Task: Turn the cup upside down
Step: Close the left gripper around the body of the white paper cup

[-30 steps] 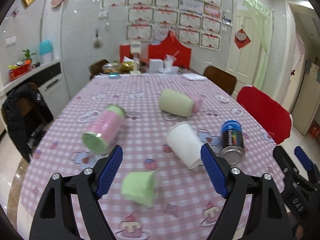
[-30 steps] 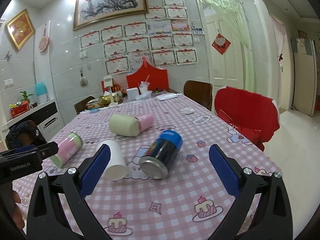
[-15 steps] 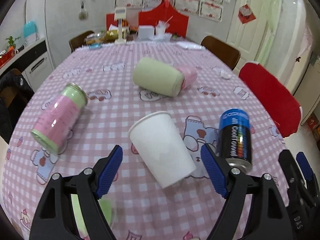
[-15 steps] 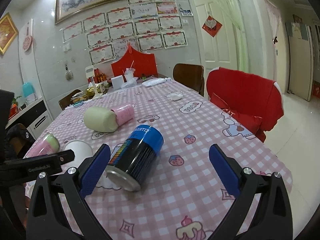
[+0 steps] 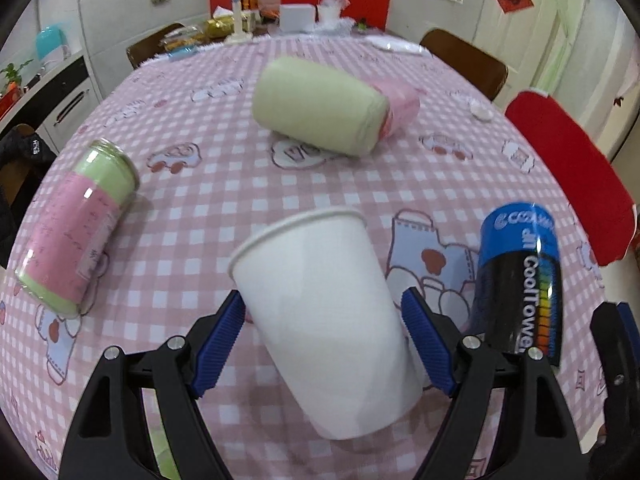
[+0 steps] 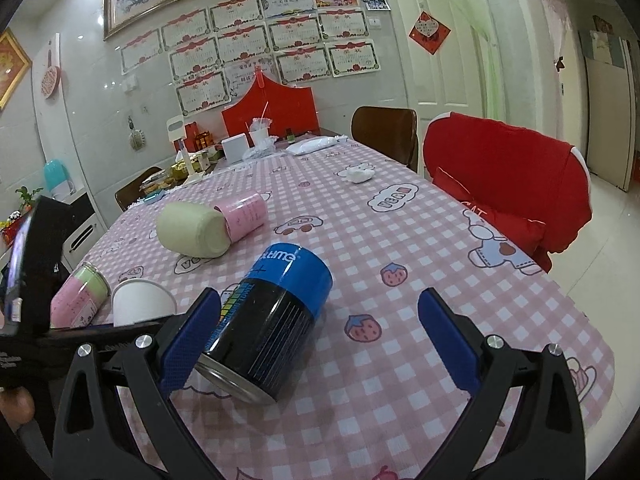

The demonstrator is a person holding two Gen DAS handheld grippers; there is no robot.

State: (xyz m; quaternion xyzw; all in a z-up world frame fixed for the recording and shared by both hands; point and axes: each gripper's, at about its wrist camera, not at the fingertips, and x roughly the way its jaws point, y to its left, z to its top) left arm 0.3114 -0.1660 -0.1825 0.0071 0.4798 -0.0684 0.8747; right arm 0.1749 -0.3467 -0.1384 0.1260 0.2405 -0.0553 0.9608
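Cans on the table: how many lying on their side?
2. The pink-and-green can lies at the table's left side; the black-and-blue can lies right of the white paper cup, by the left gripper. More could be hidden behind the grippers.

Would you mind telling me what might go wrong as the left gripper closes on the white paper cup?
The left gripper is open around the white paper cup, which lies on its side. Its thin wall may crush or squirt out when squeezed. The blue and black can lies just beside the right-hand finger, so a sideways swing during the flip could knock it rolling.
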